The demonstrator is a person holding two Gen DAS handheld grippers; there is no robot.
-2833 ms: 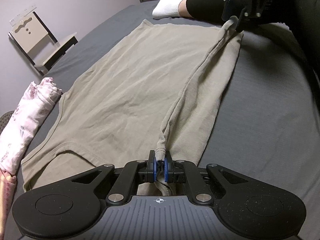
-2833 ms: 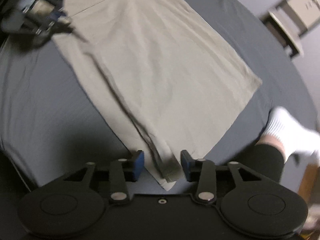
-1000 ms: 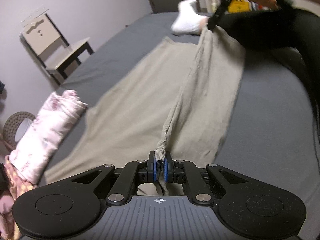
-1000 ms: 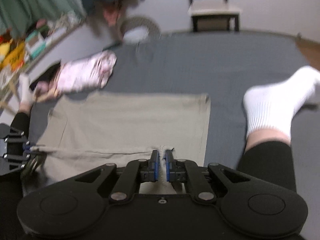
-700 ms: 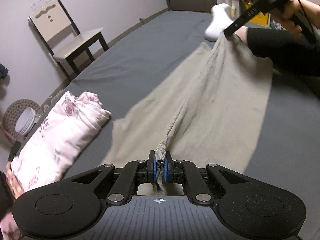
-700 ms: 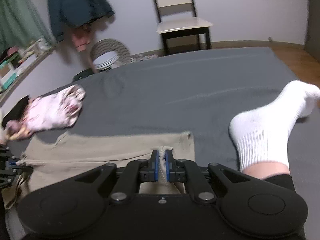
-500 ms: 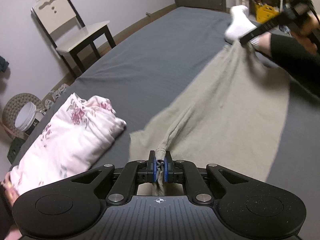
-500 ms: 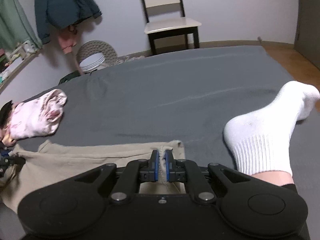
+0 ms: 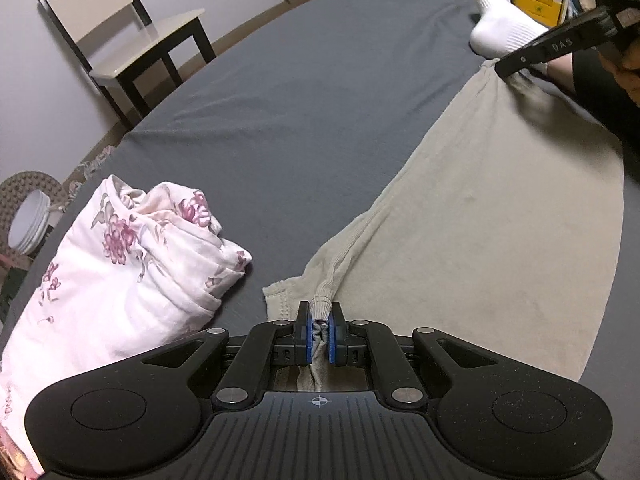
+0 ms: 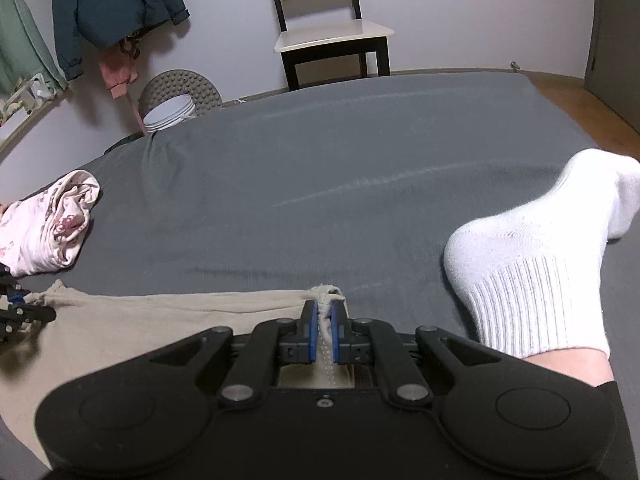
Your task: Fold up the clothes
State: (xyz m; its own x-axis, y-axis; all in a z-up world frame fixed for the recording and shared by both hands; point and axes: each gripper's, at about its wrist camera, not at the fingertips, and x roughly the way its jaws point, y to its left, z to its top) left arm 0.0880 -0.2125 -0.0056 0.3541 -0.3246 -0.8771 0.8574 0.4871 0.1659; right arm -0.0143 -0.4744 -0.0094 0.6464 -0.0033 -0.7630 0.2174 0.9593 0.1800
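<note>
While a floral bundle (image 9: pixel 120 272) lies at lower left on the grey bed (image 9: pixel 304 92), the left tool (image 9: pixel 319 334) pinches the beige garment (image 9: pixel 492 232) at bottom centre; at upper right, the right tool (image 10: pixel 325 336) grips its far corner beside a white-socked foot (image 10: pixel 540 256).

From your left gripper's view, the shirt (image 9: pixel 500 220) lies on the bed (image 9: pixel 300 100) from 6 toward 1 o'clock, with the folded garment (image 9: pixel 120 264) just beside it at 9. The chair (image 9: pixel 132 40) stands beyond the bed at 11, your socked foot (image 9: pixel 504 28) on the bed at 1.
</note>
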